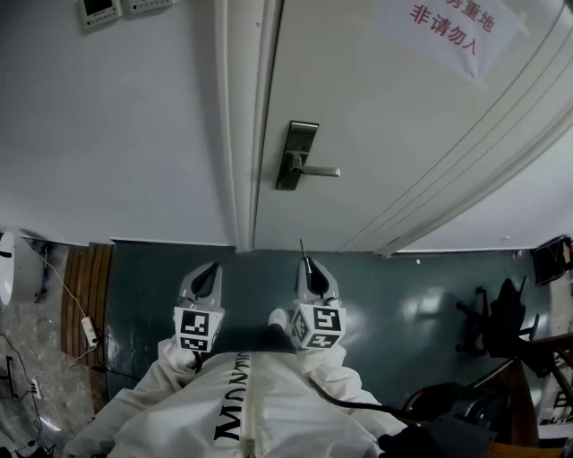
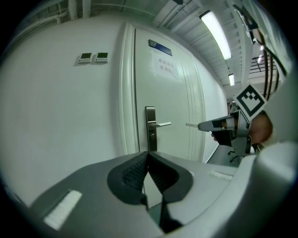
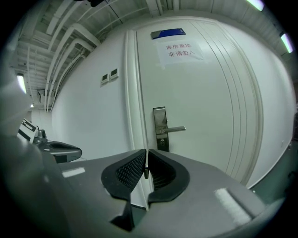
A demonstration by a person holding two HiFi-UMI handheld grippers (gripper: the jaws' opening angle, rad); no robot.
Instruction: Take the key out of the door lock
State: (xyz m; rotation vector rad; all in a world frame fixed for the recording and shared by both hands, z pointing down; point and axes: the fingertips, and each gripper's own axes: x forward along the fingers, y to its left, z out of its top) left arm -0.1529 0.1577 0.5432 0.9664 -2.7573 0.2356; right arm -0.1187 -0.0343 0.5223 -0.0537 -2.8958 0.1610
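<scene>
Right tongs (image 3: 145,157) pinch the key (image 1: 303,248), blade poking toward the door (image 1: 385,116) but well clear of its lock plate (image 1: 298,154), while I see my left tongs (image 2: 148,157) closed together, empty.

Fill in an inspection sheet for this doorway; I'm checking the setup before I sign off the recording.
Surface: dark floor in front of a white door that looks shut.
Job's things: lock plate with a handle; a thin key sticks out of the right tool, clear of the lock.
Clutter: nothing seen by the door.
Tools: left tool shut, empty; right tool shut on the key.
Cables: cord and power strip on the floor at left.
Surroundings: sign on the door, wall panels, chairs at right.
</scene>
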